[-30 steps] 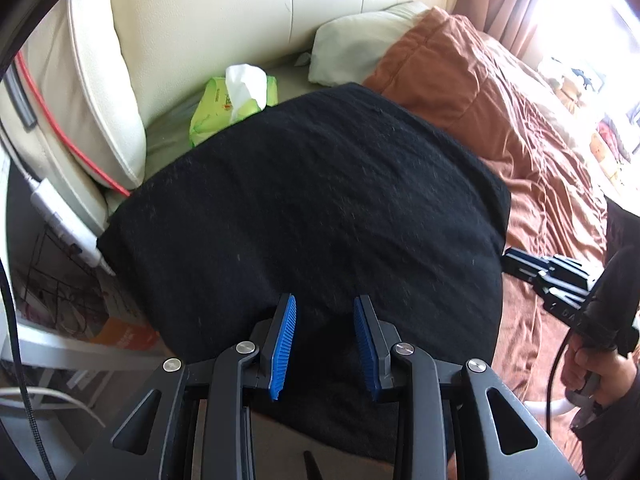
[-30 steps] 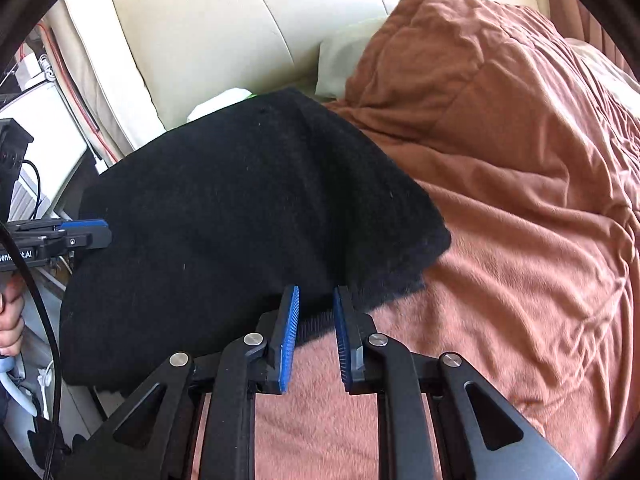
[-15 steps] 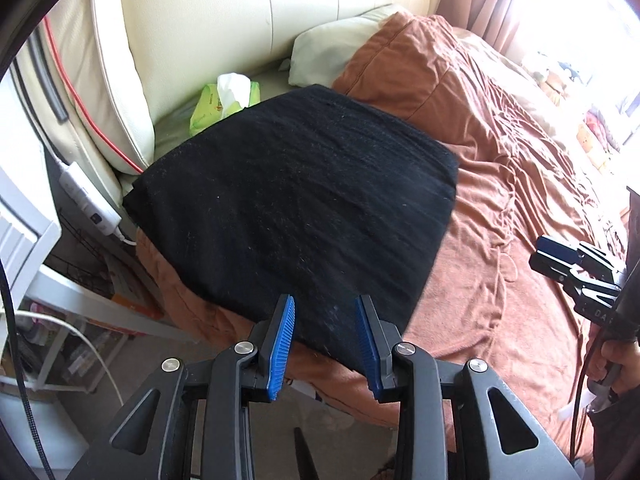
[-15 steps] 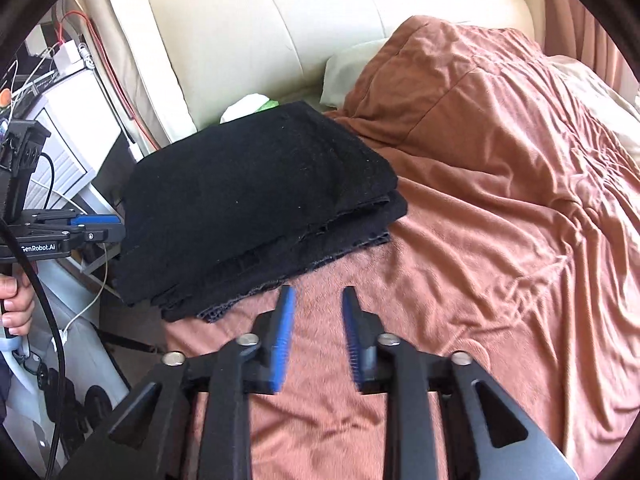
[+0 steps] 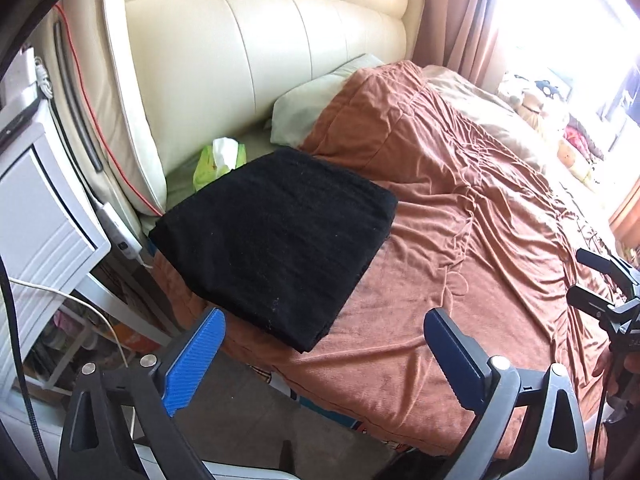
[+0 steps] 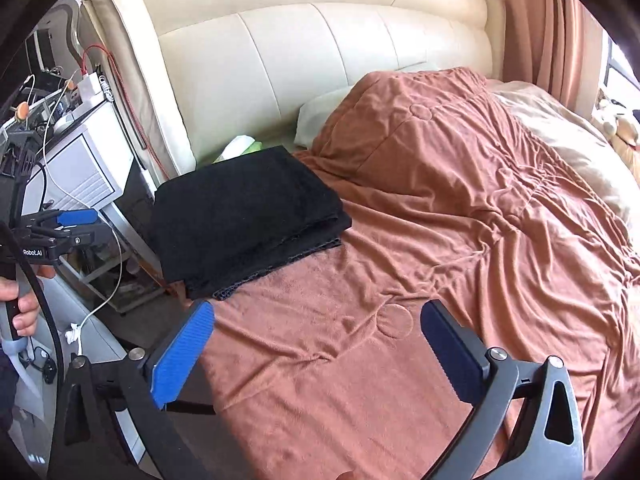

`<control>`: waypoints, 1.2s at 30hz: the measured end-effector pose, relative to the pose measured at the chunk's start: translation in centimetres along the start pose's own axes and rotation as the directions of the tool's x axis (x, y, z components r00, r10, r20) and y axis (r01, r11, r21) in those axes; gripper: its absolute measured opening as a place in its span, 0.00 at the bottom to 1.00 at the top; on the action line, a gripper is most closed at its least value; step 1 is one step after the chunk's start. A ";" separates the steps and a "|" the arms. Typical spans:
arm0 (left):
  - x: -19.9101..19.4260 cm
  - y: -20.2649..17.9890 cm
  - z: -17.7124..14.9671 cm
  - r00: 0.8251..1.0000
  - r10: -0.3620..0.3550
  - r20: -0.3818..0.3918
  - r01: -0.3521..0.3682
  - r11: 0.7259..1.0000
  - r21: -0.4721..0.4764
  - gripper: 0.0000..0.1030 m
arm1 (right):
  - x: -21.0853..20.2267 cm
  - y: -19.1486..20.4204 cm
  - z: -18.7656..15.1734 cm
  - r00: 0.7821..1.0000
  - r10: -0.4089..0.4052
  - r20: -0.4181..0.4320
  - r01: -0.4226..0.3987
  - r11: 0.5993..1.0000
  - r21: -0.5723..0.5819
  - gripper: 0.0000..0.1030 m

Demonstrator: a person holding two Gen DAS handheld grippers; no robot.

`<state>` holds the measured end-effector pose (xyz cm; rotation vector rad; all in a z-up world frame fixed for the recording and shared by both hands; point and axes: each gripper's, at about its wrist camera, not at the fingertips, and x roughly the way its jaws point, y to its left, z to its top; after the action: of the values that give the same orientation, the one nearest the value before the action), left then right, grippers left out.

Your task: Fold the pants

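The black pants lie folded into a flat, thick rectangle on the near left corner of the bed, on the brown blanket. In the right wrist view the pants show stacked layers along their right edge. My left gripper is wide open and empty, held back from the pants' near edge, over the bedside. My right gripper is wide open and empty above the blanket, to the right of and nearer than the pants. Each gripper also shows in the other's view: the right gripper, the left gripper.
A cream padded headboard stands behind the pants. A green tissue pack and a pale pillow lie by it. A white bedside cabinet with cables stands at the left. Curtains hang at the far right.
Both grippers have let go of the pants, opened wide and pulled back. The pants have come to rest folded on the bed corner.
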<state>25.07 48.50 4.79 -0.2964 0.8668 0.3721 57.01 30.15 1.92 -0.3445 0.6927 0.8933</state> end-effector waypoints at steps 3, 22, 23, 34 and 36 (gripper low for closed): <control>-1.7 -1.8 -0.3 1.000 -0.001 0.017 0.001 1.000 0.031 0.98 | -3.2 0.1 -0.9 0.999 -0.020 0.025 0.020 1.000 0.007 1.00; -14.4 -11.8 -4.5 0.980 -0.080 0.183 0.048 0.983 0.175 0.99 | -20.0 -0.1 -8.6 0.983 -0.116 0.142 0.107 0.992 0.073 1.00; -15.0 -12.3 -4.7 0.978 -0.086 0.189 0.051 0.982 0.182 0.99 | -21.7 0.1 -9.7 0.980 -0.129 0.151 0.117 0.990 0.085 1.00; -20.1 -16.4 -9.2 0.956 -0.163 0.243 0.097 0.961 0.260 1.00 | -28.1 0.9 -15.3 0.962 -0.184 0.200 0.157 0.977 0.146 1.00; -21.1 -17.3 -10.3 0.951 -0.169 0.259 0.093 0.955 0.282 1.00 | -29.3 1.0 -16.5 0.957 -0.203 0.208 0.172 0.972 0.158 1.00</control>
<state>13.12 24.76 16.72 -0.0474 0.6033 0.1625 36.83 4.39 9.67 -0.1781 0.5009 0.6854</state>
